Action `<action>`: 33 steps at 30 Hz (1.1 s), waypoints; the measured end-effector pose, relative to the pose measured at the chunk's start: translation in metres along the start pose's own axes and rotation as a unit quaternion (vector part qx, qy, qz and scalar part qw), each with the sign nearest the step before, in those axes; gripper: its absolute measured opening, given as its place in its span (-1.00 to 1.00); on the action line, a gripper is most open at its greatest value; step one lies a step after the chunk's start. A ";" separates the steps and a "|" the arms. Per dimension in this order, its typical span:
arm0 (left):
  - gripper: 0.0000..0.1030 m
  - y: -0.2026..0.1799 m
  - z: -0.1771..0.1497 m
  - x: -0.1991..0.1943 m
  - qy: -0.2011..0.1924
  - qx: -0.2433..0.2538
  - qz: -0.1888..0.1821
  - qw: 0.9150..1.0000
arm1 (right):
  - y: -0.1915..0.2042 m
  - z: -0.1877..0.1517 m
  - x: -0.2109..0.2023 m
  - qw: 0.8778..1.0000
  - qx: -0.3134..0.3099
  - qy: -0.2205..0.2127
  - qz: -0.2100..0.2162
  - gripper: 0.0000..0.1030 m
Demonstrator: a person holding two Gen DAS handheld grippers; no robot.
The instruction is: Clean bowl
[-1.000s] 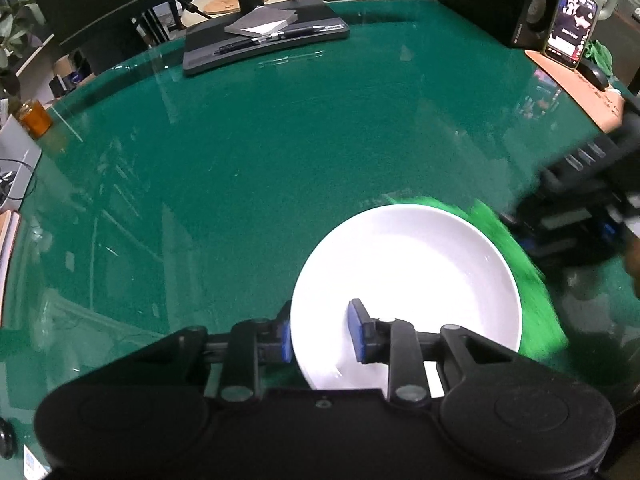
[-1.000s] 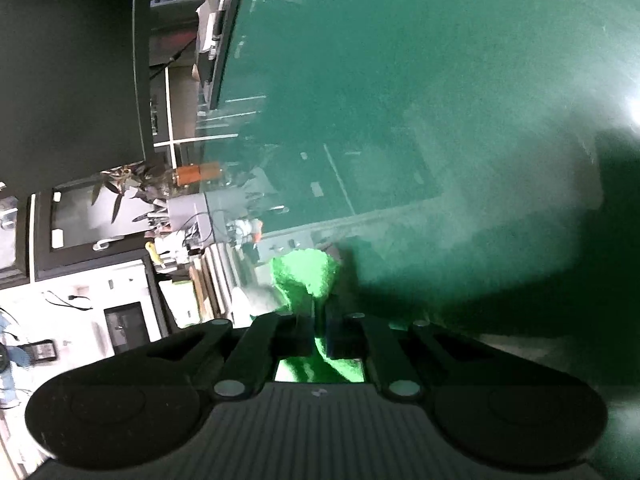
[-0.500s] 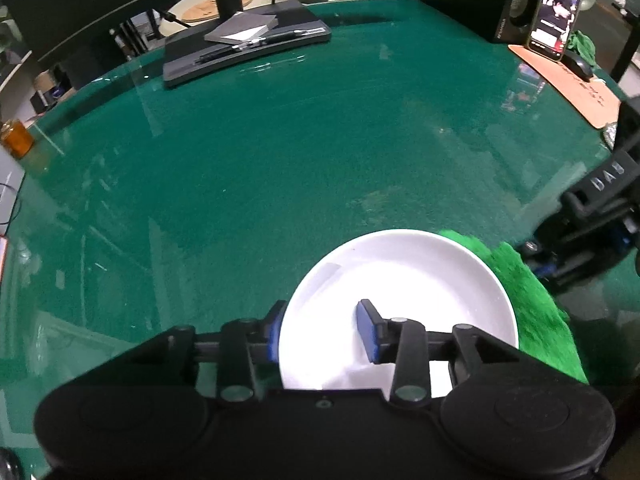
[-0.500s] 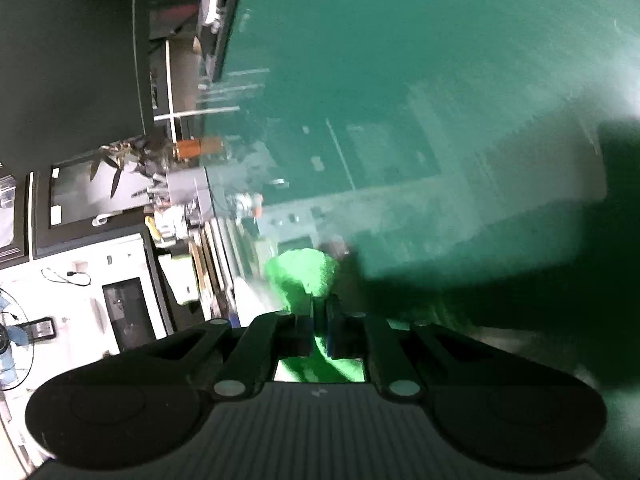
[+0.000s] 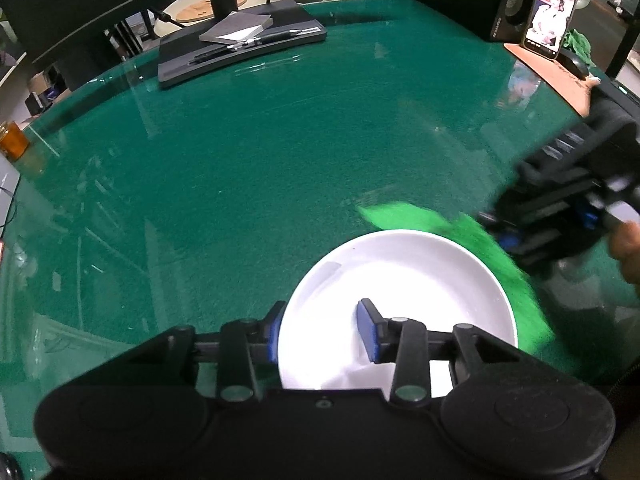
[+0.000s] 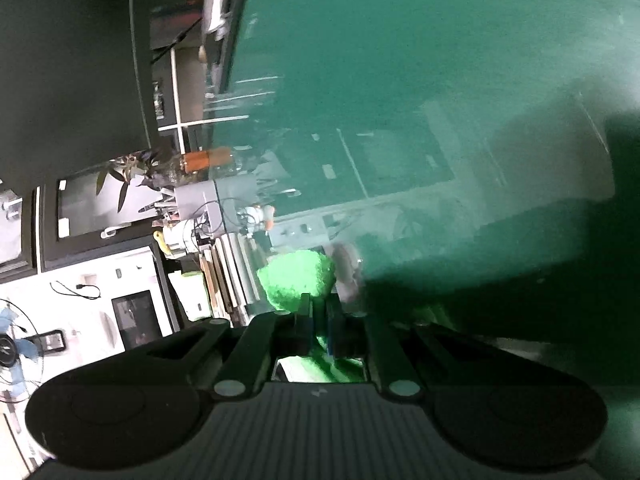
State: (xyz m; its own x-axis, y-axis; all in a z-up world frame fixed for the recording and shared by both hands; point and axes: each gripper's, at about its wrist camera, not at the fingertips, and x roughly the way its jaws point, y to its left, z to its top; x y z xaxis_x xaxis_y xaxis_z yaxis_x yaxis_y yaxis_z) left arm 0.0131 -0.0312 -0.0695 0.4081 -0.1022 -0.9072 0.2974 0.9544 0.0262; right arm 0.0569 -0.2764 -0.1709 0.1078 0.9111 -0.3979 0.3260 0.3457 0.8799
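Observation:
A white bowl (image 5: 400, 280) sits on the green table (image 5: 280, 160), low in the left wrist view. My left gripper (image 5: 320, 334) straddles its near rim, one blue pad outside and the other inside. The inner pad stands clear of the wall, so the gripper is open. A bright green cloth (image 5: 420, 216) wraps around the bowl's far and right edge, blurred. My right gripper (image 5: 504, 236) is shut on it from the right. In the right wrist view the cloth (image 6: 298, 280) bulges out past the shut right gripper (image 6: 318, 308).
A dark monitor base with a notebook and pens (image 5: 240, 44) stands at the table's far edge. A phone (image 5: 548, 16), a speaker (image 5: 512, 0) and a mouse (image 5: 574, 62) are at the far right. An amber jar (image 5: 12, 140) is at the left. A hand (image 5: 628, 248) shows at the right.
My left gripper's jaws have widened around the bowl's rim. The right gripper has swept the green cloth from the bowl's right side back toward its far edge.

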 end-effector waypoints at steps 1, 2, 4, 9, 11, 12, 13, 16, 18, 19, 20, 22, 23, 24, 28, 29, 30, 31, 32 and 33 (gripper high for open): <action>-0.27 0.000 0.001 0.000 0.000 0.000 -0.001 1.000 | 0.000 -0.002 -0.002 1.000 0.000 0.000 -0.002 -0.84; -0.26 0.000 0.001 0.001 0.000 0.000 -0.001 1.000 | 0.000 -0.004 -0.003 1.000 -0.001 0.000 -0.004 -0.84; -0.26 0.000 0.001 0.001 0.000 -0.002 0.000 1.000 | 0.006 0.003 0.008 1.000 -0.005 -0.003 -0.002 -0.84; -0.25 0.000 0.000 0.001 -0.001 -0.005 0.004 1.000 | 0.029 0.019 0.047 0.999 -0.039 0.006 -0.006 -0.83; -0.25 -0.001 0.000 0.001 -0.001 -0.002 0.000 1.000 | 0.026 0.016 0.041 0.999 -0.037 0.002 -0.008 -0.83; -0.24 -0.001 0.000 0.001 -0.001 0.000 -0.001 1.000 | 0.022 0.015 0.035 0.999 -0.032 0.000 -0.008 -0.83; -0.24 -0.001 0.000 0.001 -0.002 0.001 -0.003 1.000 | 0.018 0.013 0.029 1.000 -0.027 -0.001 -0.008 -0.83; -0.23 -0.002 0.001 0.001 -0.003 0.005 -0.006 1.000 | 0.003 0.004 0.004 1.000 -0.009 0.005 -0.008 -0.83; -0.22 -0.002 0.001 0.002 -0.004 0.008 -0.009 1.000 | 0.000 0.000 -0.002 1.000 -0.007 0.007 -0.010 -0.83; -0.22 -0.002 0.002 0.002 -0.004 0.010 -0.010 1.000 | 0.002 0.000 -0.001 1.000 -0.008 0.004 -0.013 -0.84; -0.21 -0.002 0.002 0.002 -0.004 0.011 -0.010 1.000 | 0.003 0.002 0.002 1.000 -0.010 0.000 -0.014 -0.84; -0.22 -0.003 0.003 0.003 -0.004 0.013 -0.010 1.000 | 0.010 0.010 0.016 1.000 -0.016 -0.002 -0.009 -0.84; -0.22 -0.004 0.003 0.003 -0.004 0.015 -0.011 1.000 | 0.015 0.015 0.027 1.000 -0.021 0.001 -0.005 -0.83; -0.22 -0.006 0.003 0.003 -0.003 0.017 -0.012 1.000 | 0.018 0.017 0.032 1.000 -0.026 0.004 -0.004 -0.83; -0.21 -0.011 0.004 0.003 -0.002 0.035 -0.024 0.999 | 0.032 0.020 0.051 0.998 -0.051 0.019 -0.005 -0.82; -0.20 -0.012 0.004 0.003 -0.003 0.039 -0.028 0.999 | 0.030 0.019 0.048 0.999 -0.048 0.017 -0.002 -0.82; -0.19 -0.012 0.004 0.004 -0.003 0.040 -0.032 0.999 | 0.026 0.017 0.040 0.999 -0.044 0.012 -0.003 -0.82; -0.16 -0.011 0.005 0.004 -0.004 0.040 -0.035 0.999 | 0.021 0.015 0.032 0.999 -0.039 0.006 -0.004 -0.82; -0.10 -0.010 0.005 0.005 -0.005 0.038 -0.038 0.999 | 0.016 0.013 0.023 0.999 -0.031 0.000 -0.008 -0.82; -0.04 -0.009 0.006 0.007 -0.007 0.035 -0.041 0.999 | 0.010 0.009 0.013 1.000 -0.022 -0.006 -0.013 -0.82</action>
State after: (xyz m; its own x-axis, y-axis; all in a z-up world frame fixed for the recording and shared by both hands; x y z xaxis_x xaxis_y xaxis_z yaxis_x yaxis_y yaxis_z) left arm 0.0181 -0.0421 -0.0736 0.3919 -0.1839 -0.9014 0.3905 0.9204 -0.0180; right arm 0.0701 -0.2630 -0.1699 0.1111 0.8989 -0.4238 0.2865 0.3794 0.8798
